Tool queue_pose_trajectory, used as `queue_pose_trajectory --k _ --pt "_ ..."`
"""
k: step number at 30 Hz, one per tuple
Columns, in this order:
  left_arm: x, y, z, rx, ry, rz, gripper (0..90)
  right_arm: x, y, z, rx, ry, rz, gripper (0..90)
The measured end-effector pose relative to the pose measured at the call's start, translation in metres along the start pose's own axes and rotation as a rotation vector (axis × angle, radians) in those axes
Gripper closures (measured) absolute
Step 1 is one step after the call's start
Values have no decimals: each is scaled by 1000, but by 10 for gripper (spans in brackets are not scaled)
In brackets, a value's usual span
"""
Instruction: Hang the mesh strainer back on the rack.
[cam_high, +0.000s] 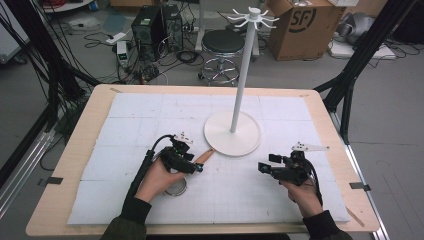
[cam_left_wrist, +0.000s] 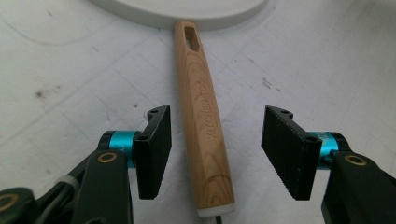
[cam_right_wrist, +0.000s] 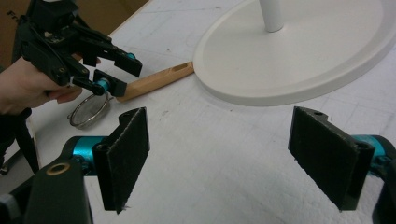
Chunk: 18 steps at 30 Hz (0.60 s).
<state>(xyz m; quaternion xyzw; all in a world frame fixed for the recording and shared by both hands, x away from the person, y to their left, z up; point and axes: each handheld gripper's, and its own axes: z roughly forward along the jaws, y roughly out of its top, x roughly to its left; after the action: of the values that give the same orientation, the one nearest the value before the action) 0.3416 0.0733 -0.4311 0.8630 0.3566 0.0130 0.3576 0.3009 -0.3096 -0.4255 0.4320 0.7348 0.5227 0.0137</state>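
Note:
A small strainer lies on the white mat, its wire bowl (cam_high: 176, 188) (cam_right_wrist: 88, 112) under the person's left hand. Its wooden handle (cam_high: 205, 155) (cam_left_wrist: 203, 121) (cam_right_wrist: 156, 80) points at the round base (cam_high: 232, 134) (cam_left_wrist: 187, 11) of a white hook stand. My left gripper (cam_high: 195, 161) (cam_left_wrist: 222, 153) (cam_right_wrist: 119, 74) straddles the handle near its bowl end. A gap shows on each side, wider on the right, so the pads (cam_left_wrist: 154, 149) do not press on the wood. My right gripper (cam_high: 265, 167) (cam_right_wrist: 224, 158) hovers open over bare mat to the right, with nothing between its jaws.
The stand's pole (cam_high: 241, 75) rises to a crown of hooks (cam_high: 254, 17). The handle's slotted tip nearly touches the base rim. The wooden table edge (cam_high: 75, 150) frames the mat. Behind the table are a stool (cam_high: 222, 47), a cardboard box (cam_high: 305, 25) and cables.

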Motion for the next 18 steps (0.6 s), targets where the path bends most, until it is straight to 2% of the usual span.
queue_pose_trajectory --k 1,6,9,12,15,18 --pt "0 0 1 11 12 -2 440 0 0 0 -3 -2 -3 199" --pt "0 -1 5 38 -4 1 454 -2 0 -4 -11 -13 1 199" --pt "-4 0 7 47 12 29 422 -2 -1 -4 -15 -17 2 199" --pt "-10 -1 8 53 51 63 430 -1 -1 -4 -11 -16 3 198" --pt "-17 -2 10 61 121 121 504 -2 -1 -2 -7 -21 -5 197" --pt "-20 -1 10 81 146 141 509 -1 -1 -2 -12 -26 -6 197"
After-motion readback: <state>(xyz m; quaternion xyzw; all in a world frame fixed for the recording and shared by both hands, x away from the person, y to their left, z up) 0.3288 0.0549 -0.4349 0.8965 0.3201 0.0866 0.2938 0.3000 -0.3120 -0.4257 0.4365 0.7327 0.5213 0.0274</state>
